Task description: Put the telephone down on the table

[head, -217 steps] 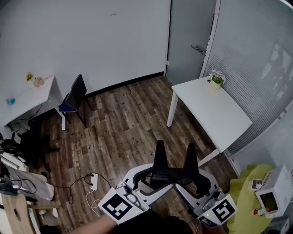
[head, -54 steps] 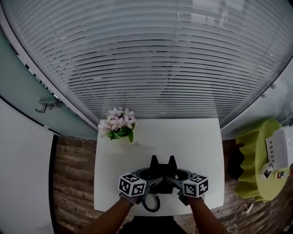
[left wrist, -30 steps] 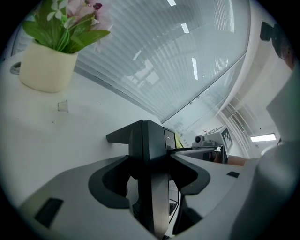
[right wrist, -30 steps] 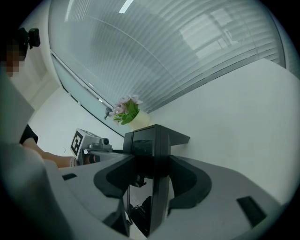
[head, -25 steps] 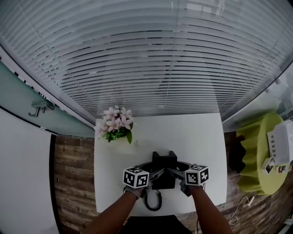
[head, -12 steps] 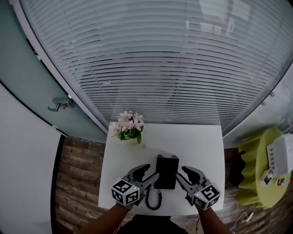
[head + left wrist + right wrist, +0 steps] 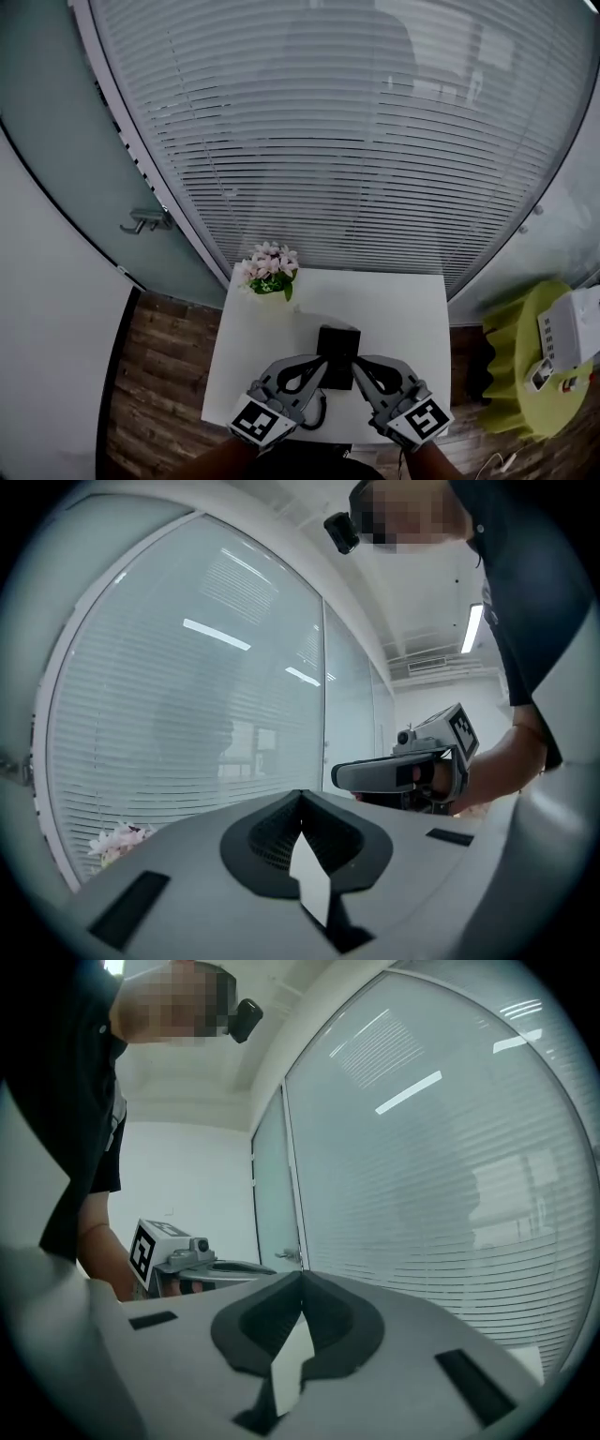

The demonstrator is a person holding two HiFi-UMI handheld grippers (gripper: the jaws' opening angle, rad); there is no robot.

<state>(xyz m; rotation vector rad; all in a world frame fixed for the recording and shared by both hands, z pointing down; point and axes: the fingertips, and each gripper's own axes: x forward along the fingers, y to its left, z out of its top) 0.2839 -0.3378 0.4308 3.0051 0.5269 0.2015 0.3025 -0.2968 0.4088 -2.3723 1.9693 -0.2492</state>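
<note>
Office interior. Ahead of the fingers [image 7: 281, 373], a white table [image 7: 403, 300] stands against a blind-covered glazed partition [image 7: 356, 141]. Left of the fingers is a frosted glass door [image 7: 56, 187] with a lever handle [image 7: 145, 221]. Wood-plank flooring [image 7: 159, 375] lies below them. Strip ceiling lights [image 7: 471, 628] run overhead.

Cool, even indoor light fills the room, a ceiling strip light [image 7: 473, 630] glowing at the right of the left gripper view while reflected tubes streak the glass wall [image 7: 412, 1091]. Wide-angle distortion bows the window blinds [image 7: 356, 141] into arcs, and both gripper views darken to black at their corners. The white table [image 7: 394, 300] is bright, with only soft shadows; the wooden floor [image 7: 159, 375] beside it is dim.
</note>
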